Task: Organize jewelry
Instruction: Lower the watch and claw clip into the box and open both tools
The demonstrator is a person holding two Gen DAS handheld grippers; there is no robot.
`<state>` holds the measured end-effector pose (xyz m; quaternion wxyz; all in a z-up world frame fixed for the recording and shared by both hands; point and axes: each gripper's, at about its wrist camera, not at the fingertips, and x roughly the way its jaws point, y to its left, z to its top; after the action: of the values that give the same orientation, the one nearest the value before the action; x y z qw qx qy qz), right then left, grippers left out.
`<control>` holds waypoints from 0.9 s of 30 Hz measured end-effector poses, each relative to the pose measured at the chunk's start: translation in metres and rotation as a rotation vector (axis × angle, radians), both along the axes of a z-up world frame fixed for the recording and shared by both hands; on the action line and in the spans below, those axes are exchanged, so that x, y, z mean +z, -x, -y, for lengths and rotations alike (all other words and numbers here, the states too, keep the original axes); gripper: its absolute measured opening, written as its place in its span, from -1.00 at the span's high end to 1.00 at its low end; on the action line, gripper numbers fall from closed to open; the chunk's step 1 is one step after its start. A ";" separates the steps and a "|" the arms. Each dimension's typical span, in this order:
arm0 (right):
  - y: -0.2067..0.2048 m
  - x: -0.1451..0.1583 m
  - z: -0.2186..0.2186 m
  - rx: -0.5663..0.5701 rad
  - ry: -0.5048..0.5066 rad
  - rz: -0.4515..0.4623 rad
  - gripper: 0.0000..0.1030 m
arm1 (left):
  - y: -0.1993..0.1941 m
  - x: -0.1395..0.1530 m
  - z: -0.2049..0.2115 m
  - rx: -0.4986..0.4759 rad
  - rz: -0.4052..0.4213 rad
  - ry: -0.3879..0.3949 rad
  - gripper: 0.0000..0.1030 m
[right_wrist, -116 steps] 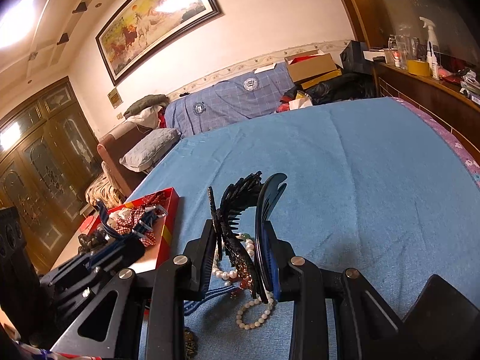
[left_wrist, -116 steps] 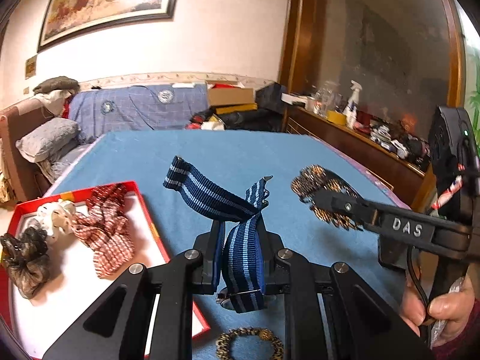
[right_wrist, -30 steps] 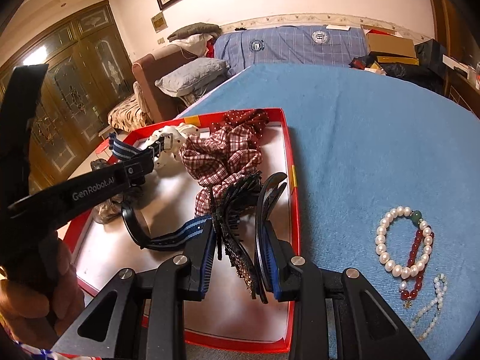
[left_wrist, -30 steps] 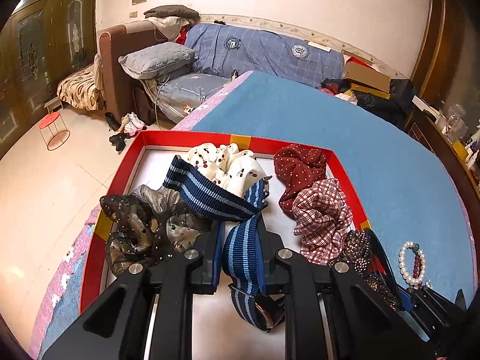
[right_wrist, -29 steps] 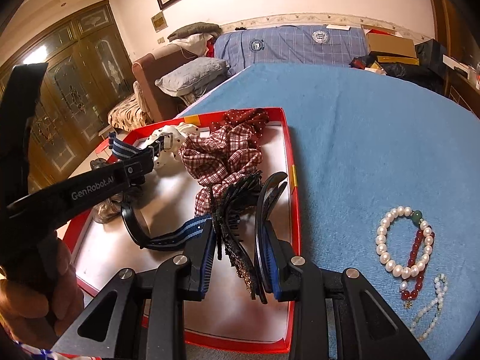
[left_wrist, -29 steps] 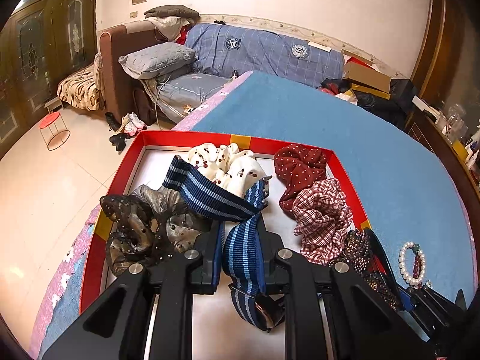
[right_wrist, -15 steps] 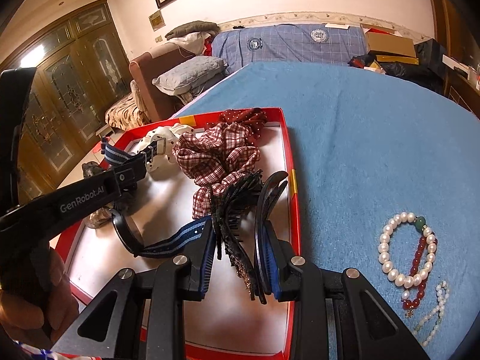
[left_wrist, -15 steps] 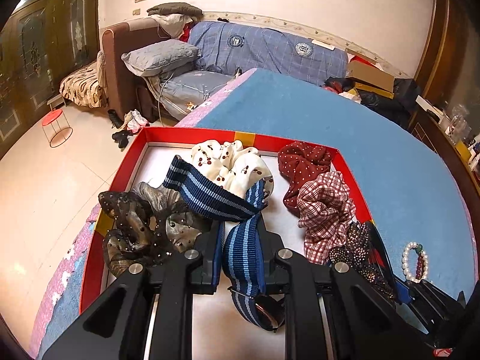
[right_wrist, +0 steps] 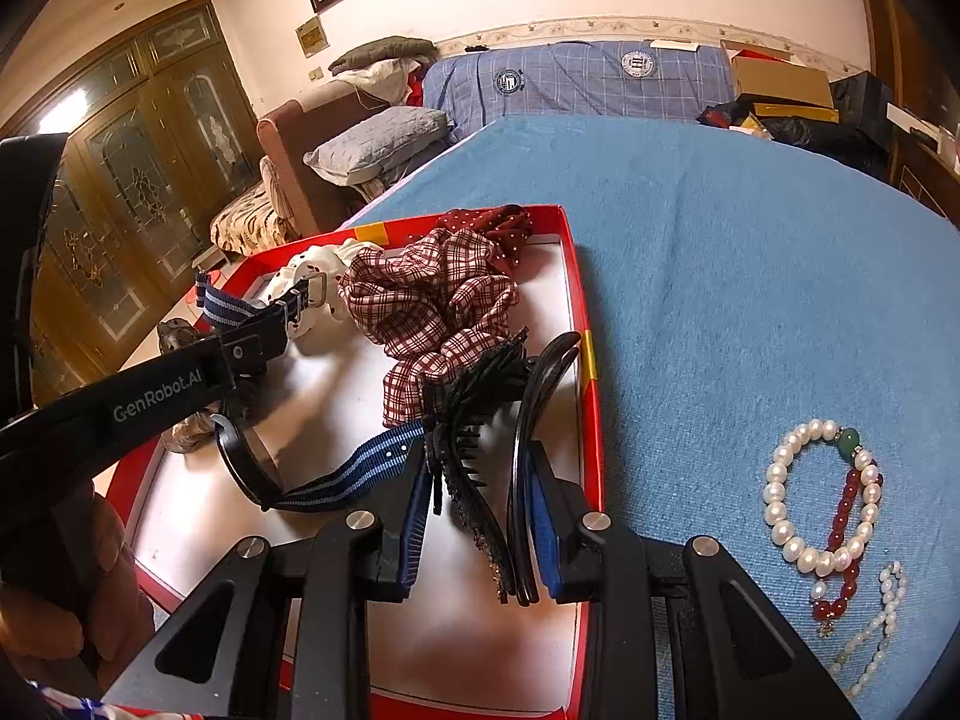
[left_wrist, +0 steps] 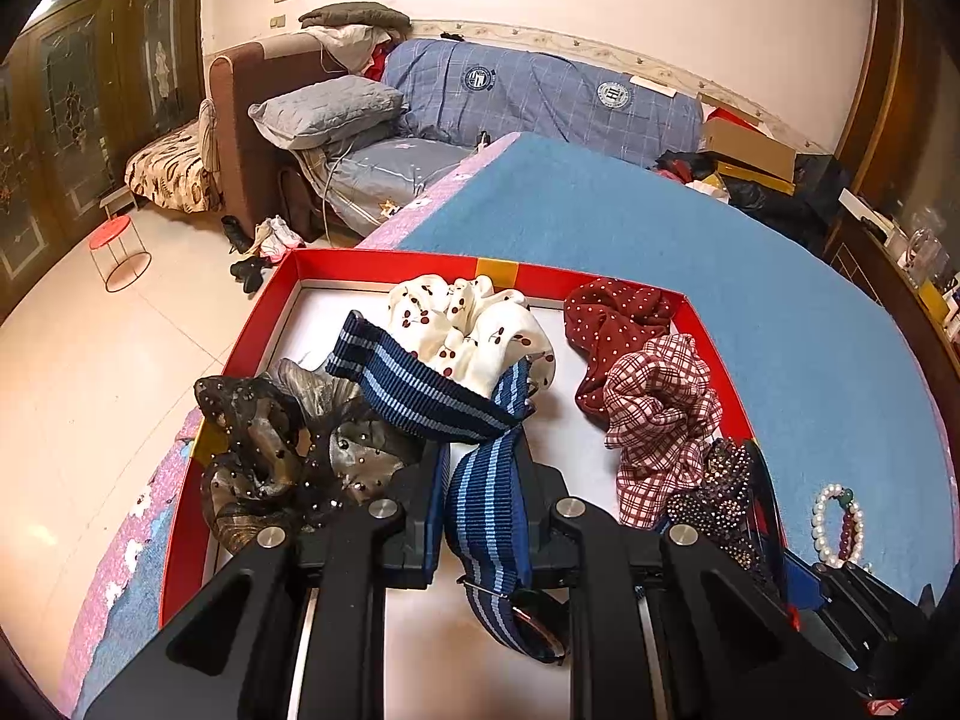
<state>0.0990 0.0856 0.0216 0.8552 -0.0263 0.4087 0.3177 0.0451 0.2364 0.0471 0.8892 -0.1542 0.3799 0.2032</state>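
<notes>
My left gripper [left_wrist: 483,501] is shut on a navy blue striped strap [left_wrist: 420,387] and holds it over the red tray [left_wrist: 384,257]. The strap hangs down into the tray in the right wrist view [right_wrist: 354,471]. My right gripper [right_wrist: 480,516] is shut on a black beaded hair claw clip [right_wrist: 480,414] above the tray's right side [right_wrist: 591,420]. In the tray lie a white cherry scrunchie [left_wrist: 474,330], a dark red dotted scrunchie [left_wrist: 612,315], a plaid scrunchie [left_wrist: 660,414] and a grey-black beaded scrunchie [left_wrist: 282,450].
A pearl bracelet [right_wrist: 798,492], a red bead bracelet [right_wrist: 843,528] and a small pearl strand [right_wrist: 876,624] lie on the blue tablecloth [right_wrist: 750,276] right of the tray. The table's left edge drops to the floor. A sofa with pillows stands beyond.
Both grippers have shifted slightly forward over the tray, each still holding its item. The strap's loose end hangs lower into the tray.
</notes>
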 end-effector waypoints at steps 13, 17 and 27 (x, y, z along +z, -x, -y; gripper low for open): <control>0.004 0.007 0.005 0.011 -0.025 -0.003 0.26 | 0.003 0.001 0.000 -0.004 0.012 0.005 0.66; 0.006 0.011 0.008 0.014 -0.041 0.001 0.25 | 0.006 0.003 0.001 -0.006 0.023 0.005 0.63; 0.011 0.039 0.037 -0.009 -0.138 0.029 0.25 | 0.022 0.026 0.004 -0.010 0.152 0.005 0.40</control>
<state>0.0884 0.0485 0.0603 0.8622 0.0302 0.3735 0.3409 0.0230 0.2325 0.0735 0.9160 -0.1694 0.3126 0.1857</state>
